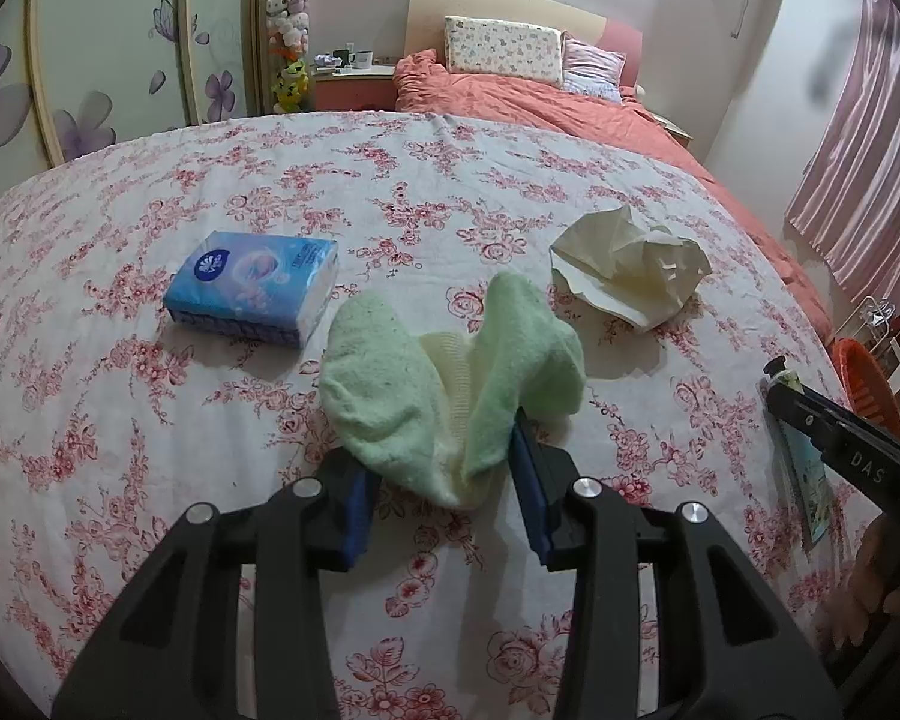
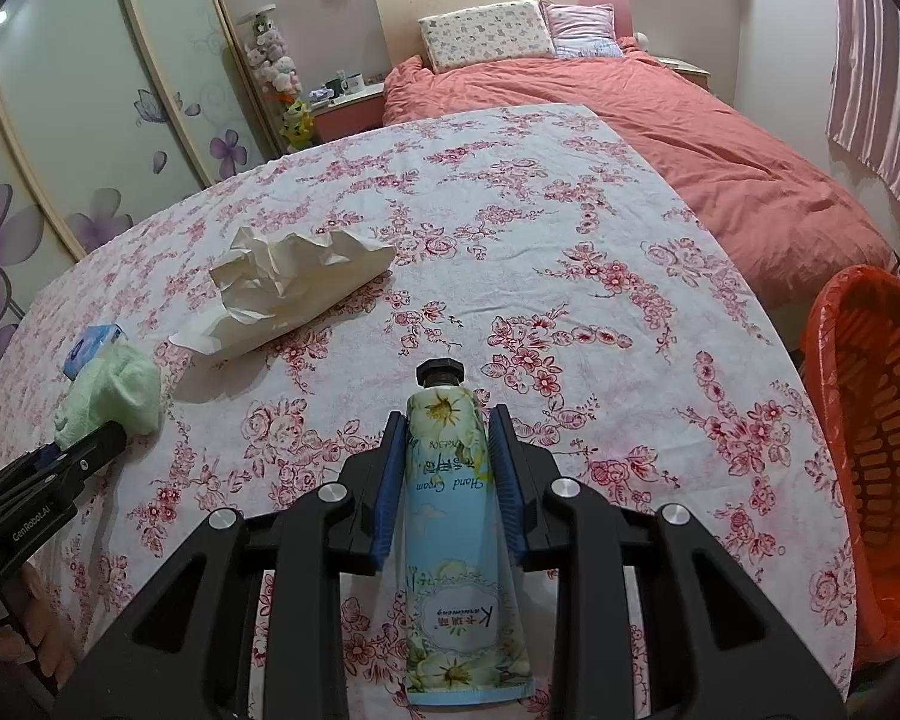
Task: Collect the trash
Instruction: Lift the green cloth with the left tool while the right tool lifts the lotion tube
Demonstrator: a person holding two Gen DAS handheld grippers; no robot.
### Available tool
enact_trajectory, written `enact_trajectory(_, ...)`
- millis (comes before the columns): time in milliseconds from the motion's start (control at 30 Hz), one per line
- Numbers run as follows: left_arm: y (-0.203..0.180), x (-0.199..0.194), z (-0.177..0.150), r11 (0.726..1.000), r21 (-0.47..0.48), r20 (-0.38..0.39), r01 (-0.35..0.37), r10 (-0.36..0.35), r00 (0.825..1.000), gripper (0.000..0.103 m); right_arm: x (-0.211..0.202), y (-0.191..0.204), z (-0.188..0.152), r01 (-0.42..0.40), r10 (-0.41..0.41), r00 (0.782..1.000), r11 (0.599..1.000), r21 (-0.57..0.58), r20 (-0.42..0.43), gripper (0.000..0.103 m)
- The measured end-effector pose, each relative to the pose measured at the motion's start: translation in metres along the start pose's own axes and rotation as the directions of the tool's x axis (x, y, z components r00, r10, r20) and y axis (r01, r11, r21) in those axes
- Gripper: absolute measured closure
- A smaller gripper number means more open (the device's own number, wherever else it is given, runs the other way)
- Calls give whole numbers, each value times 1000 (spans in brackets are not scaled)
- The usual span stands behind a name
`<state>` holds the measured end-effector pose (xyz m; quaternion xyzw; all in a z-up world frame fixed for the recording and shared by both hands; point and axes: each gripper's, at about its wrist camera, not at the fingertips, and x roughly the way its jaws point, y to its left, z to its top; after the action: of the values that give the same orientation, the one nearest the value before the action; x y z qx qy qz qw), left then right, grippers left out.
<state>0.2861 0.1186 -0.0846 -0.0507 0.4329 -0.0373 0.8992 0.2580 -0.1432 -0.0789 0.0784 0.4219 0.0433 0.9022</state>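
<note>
My left gripper (image 1: pixel 444 468) is shut on a pale green sock (image 1: pixel 390 372), which stands up bunched between the blue pads just above the floral cloth. My right gripper (image 2: pixel 447 420) is shut on a blue flowered hand cream tube (image 2: pixel 450 516) with its black cap pointing away. A crumpled cream paper wad (image 1: pixel 630 264) (image 2: pixel 294 288) lies on the cloth beyond both grippers. The left gripper (image 2: pixel 111 432) with the sock (image 2: pixel 120 390) shows at the left of the right wrist view. The right gripper (image 1: pixel 792 402) with the tube (image 1: pixel 804 480) shows at the right edge of the left wrist view.
A blue tissue pack (image 1: pixel 252 285) (image 2: pixel 93 348) lies left of the sock. An orange basket (image 2: pixel 870 420) (image 1: pixel 867 384) lined with an orange bag stands off the table's right edge. The floral tablecloth (image 1: pixel 150 420) covers the table. A bed with a salmon duvet (image 2: pixel 720 168) lies behind.
</note>
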Motion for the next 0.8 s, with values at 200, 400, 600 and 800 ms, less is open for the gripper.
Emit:
enact_trajectory(200, 0, 0, 0, 1000, -4, 1, 5, -5, 1000, 62, -1, 0, 0, -6, 6, 1000, 1000, 4, 0, 74)
enact_trajectory(400, -6, 1, 1, 1000, 15, -1, 14, -14, 1000, 50, -1, 4, 0, 8, -8, 1000, 1000, -22, -2, 69)
enact_trajectory(600, -20, 9, 8, 999, 49, -5, -11, 12, 1000, 81, 0, 10, 1, 20, -20, 1000, 999, -50, -4, 75)
enact_trajectory(800, -29, -3, 11, 998, 64, 38, 10, -12, 999, 91, -7, 4, -4, -17, 17, 1000, 1000, -20, 6, 76)
